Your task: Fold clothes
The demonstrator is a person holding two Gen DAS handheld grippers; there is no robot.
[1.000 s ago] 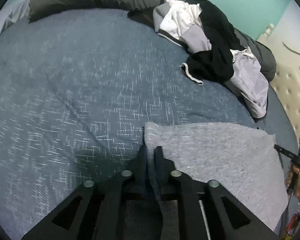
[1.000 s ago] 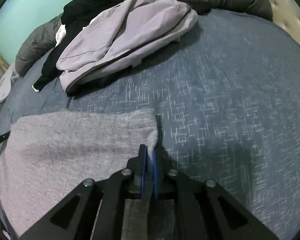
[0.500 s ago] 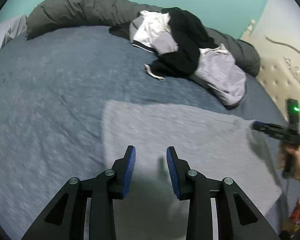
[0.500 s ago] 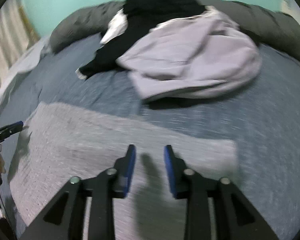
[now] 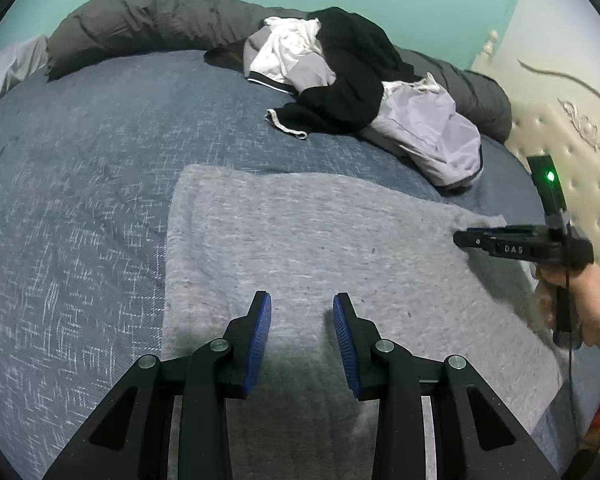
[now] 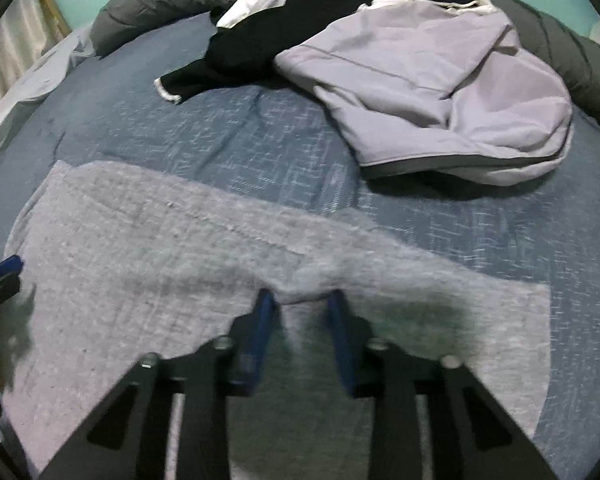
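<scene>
A flat grey garment (image 5: 300, 240) lies spread on the blue bedspread (image 5: 80, 160). My left gripper (image 5: 302, 308) hovers open over its near part, with nothing between the blue pads. My right gripper (image 6: 303, 300) is down on the same grey garment (image 6: 140, 260). Its jaws are closing, and a raised fold of the cloth is bunched between the pads. In the left wrist view the right gripper (image 5: 460, 239) shows from the side at the garment's right corner, held by a hand (image 5: 592, 300). The left gripper's blue tip (image 6: 4, 268) peeks in at the right wrist view's left edge.
A heap of clothes (image 5: 352, 76) sits at the back of the bed: black, white and a lilac hoodie (image 6: 440, 80). A rolled dark grey duvet (image 5: 148, 20) runs along the far edge. A cream tufted headboard (image 5: 572, 152) stands to the right.
Both grippers let go of the garment's far corners and drew back over it. The right gripper then came down and began pinching a fold, and the left stayed open.
</scene>
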